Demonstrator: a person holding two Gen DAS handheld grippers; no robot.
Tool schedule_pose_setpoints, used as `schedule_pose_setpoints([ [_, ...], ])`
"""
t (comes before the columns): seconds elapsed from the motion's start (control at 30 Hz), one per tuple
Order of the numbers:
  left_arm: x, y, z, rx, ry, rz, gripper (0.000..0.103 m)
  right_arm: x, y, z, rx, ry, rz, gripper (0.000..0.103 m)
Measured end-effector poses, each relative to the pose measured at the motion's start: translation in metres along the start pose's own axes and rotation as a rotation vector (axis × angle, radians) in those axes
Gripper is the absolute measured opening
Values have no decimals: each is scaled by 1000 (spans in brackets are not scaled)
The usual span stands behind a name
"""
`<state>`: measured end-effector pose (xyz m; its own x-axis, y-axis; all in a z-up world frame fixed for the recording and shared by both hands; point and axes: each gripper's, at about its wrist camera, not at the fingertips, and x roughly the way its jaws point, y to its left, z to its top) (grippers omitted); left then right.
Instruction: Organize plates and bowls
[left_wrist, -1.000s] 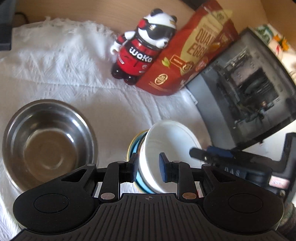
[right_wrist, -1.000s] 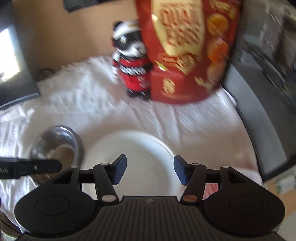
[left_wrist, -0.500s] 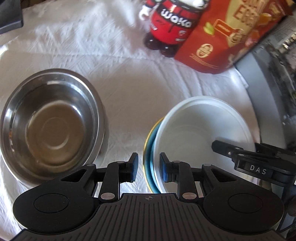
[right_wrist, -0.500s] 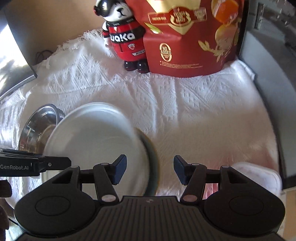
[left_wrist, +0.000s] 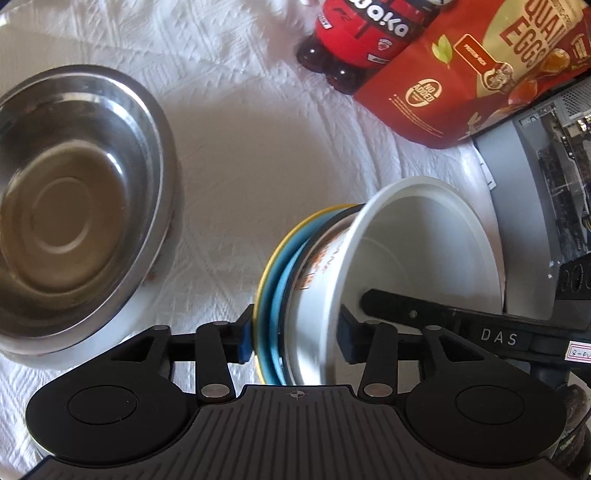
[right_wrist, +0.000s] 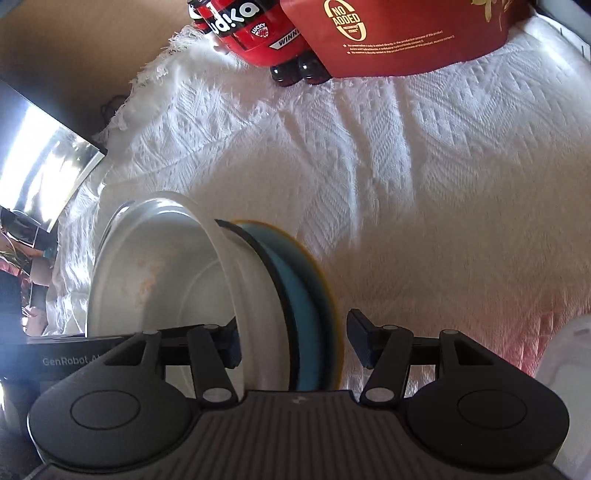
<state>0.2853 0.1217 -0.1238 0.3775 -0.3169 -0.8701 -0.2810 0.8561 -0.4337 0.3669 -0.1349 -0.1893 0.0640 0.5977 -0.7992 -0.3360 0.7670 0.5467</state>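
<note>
Stack: a white bowl (left_wrist: 424, 258) nested against a blue plate (left_wrist: 280, 295) with a yellow rim is standing tilted on edge over the white cloth (left_wrist: 258, 155), between both tools.
Stack change: a second ago it was leaning less steeply and showing more of the bowl's inside; it is now sitting lower and closer to both cameras.
Left tool (left_wrist: 295, 339): its jaws are opening; the stack's edge is lying between them, the left pad sitting at the yellow rim, the right pad just clear of the bowl wall. One second ago the pads were pinching this edge.
Right tool (right_wrist: 293, 343): jaws are standing at a middling width, unchanged across the frames; the stack's edge is now between them, with a gap at the right pad. Contact at the left pad cannot be told.
Steel bowl (left_wrist: 77, 206): resting upright on the cloth, left of the stack, apart from it.
Background: a red panda figure (left_wrist: 362, 33) and a red pouch (left_wrist: 480, 66) are standing at the far edge of the tabletop.
</note>
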Motion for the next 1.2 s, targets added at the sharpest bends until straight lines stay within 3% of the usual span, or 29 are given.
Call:
schedule_pose_setpoints([
  [0.17,1,0,0,-16,-4,8,48,2,-2,-5,34,37,55,58],
  [0.4,-2,3,-6,-4,44,11,48,1,5,-11,18,30,31,58],
  [0.73,-26,30,-33,-3,31,58,48,19,39,-36,-49,97,47,61],
  [0.9,-28,25,-36,42,16,64,48,19,51,-42,-86,72,26,61],
  [1.03,-29,22,-35,49,10,66,47,16,57,-44,-154,32,-42,62],
  [1.2,-28,25,-39,38,13,66,48,19,50,-42,-130,43,0,61],
])
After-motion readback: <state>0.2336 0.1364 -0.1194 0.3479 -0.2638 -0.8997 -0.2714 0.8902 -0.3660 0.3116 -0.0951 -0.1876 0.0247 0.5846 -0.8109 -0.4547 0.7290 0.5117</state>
